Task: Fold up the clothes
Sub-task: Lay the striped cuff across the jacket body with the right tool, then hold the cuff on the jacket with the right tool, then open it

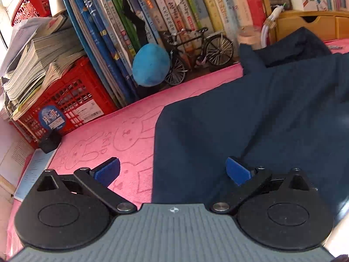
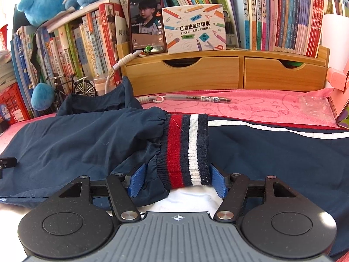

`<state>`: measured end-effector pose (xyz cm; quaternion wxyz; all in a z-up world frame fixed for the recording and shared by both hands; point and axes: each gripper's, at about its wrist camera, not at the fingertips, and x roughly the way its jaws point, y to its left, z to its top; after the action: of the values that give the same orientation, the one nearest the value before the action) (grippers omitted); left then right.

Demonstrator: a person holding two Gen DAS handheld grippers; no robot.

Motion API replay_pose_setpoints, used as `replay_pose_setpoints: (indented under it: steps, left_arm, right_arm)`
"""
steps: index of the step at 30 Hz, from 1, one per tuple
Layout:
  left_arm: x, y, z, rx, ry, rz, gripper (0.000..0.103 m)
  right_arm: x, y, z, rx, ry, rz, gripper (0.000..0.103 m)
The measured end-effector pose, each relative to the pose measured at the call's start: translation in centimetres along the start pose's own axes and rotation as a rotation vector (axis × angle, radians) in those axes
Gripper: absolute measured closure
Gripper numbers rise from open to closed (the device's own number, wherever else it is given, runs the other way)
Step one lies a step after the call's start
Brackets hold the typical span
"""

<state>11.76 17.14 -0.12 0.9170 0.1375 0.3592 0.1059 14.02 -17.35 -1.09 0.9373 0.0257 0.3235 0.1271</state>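
A navy jacket [image 2: 76, 144] lies spread on the pink mat [image 2: 261, 107], with a white and red stripe along its far side. One sleeve is folded across the body, and its striped knit cuff [image 2: 185, 148] of navy, red and white lies flat. My right gripper [image 2: 177, 182] is open with the near end of that cuff between its blue pads [image 2: 137, 182]; the pads flank it without squeezing. White lining shows just below the cuff. In the left wrist view my left gripper [image 1: 172, 171] is wide open and holds nothing, straddling the jacket's [image 1: 250, 120] left edge above the mat [image 1: 122, 126].
Rows of books line the back. A red crate [image 1: 72, 102] with stacked papers, a blue plush [image 1: 150, 65] and a model bicycle [image 1: 196, 52] stand at the back left. A wooden drawer unit [image 2: 185, 74] bears a phone [image 2: 146, 19]. A pen [image 2: 196, 98] lies behind the jacket.
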Motion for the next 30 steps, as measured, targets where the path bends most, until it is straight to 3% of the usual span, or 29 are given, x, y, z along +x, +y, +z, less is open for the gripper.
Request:
replay_pose_setpoints:
  steps: [5,10,12,15,20,21,24,30]
  left_arm:
    - [2.0,6.2,-1.3,-0.230,0.078,0.005,0.000]
    - [3.0,8.6,-1.2,-0.233,0.141,0.231,0.000]
    - [2.5,9.1,-1.0,-0.257,0.126,0.209,0.000]
    - [0.8,8.3,-0.1,-0.267,0.037,0.118,0.000]
    - [-0.1,3.8,2.0,-0.125,-0.078,-0.131,0.000]
    - [0.7,2.5,2.4,-0.074,-0.064,-0.125,0.000]
    - [3.7,0.2,2.8,0.063,-0.022,-0.001,0.000]
    - [5.6,3.5,4.8,-0.056,0.027,0.026,0.000]
  right_arm:
    - [0.1,0.0,0.1,-0.004,0.003,0.013,0.032]
    - [0.0,0.0,0.1,-0.004,0.004,0.014,0.032]
    - [0.0,0.0,0.1,-0.005,0.004,0.014,0.032]
    - [0.0,0.1,0.2,-0.011,0.006,0.011,0.031]
    - [0.1,0.3,0.2,-0.020,0.009,0.005,0.029]
    - [0.1,0.3,0.2,-0.022,0.010,0.003,0.028]
    - [0.1,0.4,0.2,-0.027,0.012,-0.001,0.027]
    - [0.2,0.4,0.3,-0.036,0.018,0.002,0.021]
